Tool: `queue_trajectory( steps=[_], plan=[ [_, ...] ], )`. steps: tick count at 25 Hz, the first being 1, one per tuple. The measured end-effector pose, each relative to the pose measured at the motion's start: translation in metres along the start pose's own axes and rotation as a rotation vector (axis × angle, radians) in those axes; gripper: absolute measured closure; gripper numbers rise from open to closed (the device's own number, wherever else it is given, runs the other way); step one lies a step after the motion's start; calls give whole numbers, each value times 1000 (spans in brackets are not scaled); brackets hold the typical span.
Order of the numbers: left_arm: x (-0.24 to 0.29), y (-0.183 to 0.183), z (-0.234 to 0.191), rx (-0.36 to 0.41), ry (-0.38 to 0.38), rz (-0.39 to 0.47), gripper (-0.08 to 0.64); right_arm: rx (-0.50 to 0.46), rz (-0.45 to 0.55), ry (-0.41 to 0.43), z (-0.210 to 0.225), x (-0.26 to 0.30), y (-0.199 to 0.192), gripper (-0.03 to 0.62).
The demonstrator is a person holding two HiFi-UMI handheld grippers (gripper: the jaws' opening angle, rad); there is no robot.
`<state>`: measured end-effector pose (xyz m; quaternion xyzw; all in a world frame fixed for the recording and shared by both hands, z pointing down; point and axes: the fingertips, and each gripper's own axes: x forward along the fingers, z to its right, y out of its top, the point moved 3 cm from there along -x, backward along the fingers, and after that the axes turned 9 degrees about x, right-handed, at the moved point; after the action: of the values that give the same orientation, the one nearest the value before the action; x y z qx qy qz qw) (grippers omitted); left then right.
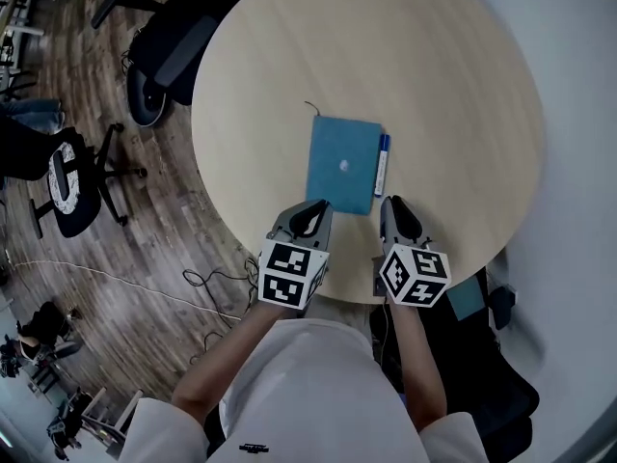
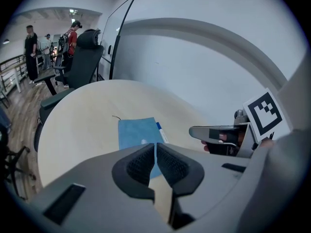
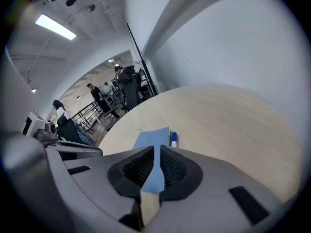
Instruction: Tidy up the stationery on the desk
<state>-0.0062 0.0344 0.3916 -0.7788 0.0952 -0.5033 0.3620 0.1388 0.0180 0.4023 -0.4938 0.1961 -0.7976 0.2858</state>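
A blue notebook (image 1: 343, 162) lies closed on the round wooden table (image 1: 434, 75), with a thin dark string at its far corner. A white pen with a blue cap (image 1: 383, 160) lies along the notebook's right edge, touching or nearly touching it. My left gripper (image 1: 316, 206) hovers at the notebook's near left corner, jaws shut and empty. My right gripper (image 1: 393, 204) sits just short of the pen's near end, also shut and empty. The left gripper view shows the notebook (image 2: 136, 132) and pen (image 2: 160, 131) past the jaws (image 2: 155, 147). The right gripper view shows the same notebook (image 3: 154, 139) and pen (image 3: 173, 139).
Black office chairs (image 1: 169, 46) (image 1: 72, 177) stand on the wood floor left of the table, and a cable (image 1: 207, 283) trails there. Another dark chair (image 1: 487, 379) sits by my right side. A white wall curves behind the table (image 2: 194, 72). People (image 2: 30, 52) stand far off.
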Motion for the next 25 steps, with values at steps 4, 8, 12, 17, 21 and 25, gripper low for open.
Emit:
queue_trajectory(
  steps=[4,8,12,17,21,25],
  plan=[
    [-38,7,15,21,-29,31,531,-44,58,-14,-26,-45,5,546],
    [-87,21,29,56,-50,77,532,-134,128,-33,-63,-97,12,552],
    [-131,29,41,118,-58,120,532,-122,196,-18,-96,-144,9,555],
    [-183,25,52,185,-101,164,532,-92,260,-11,-136,-193,-5,555],
    [-211,22,55,199,-120,190,532,-92,290,11,-160,-219,-13,555],
    [-231,14,60,215,-131,200,532,-115,316,12,-176,-235,-27,555]
  ],
)
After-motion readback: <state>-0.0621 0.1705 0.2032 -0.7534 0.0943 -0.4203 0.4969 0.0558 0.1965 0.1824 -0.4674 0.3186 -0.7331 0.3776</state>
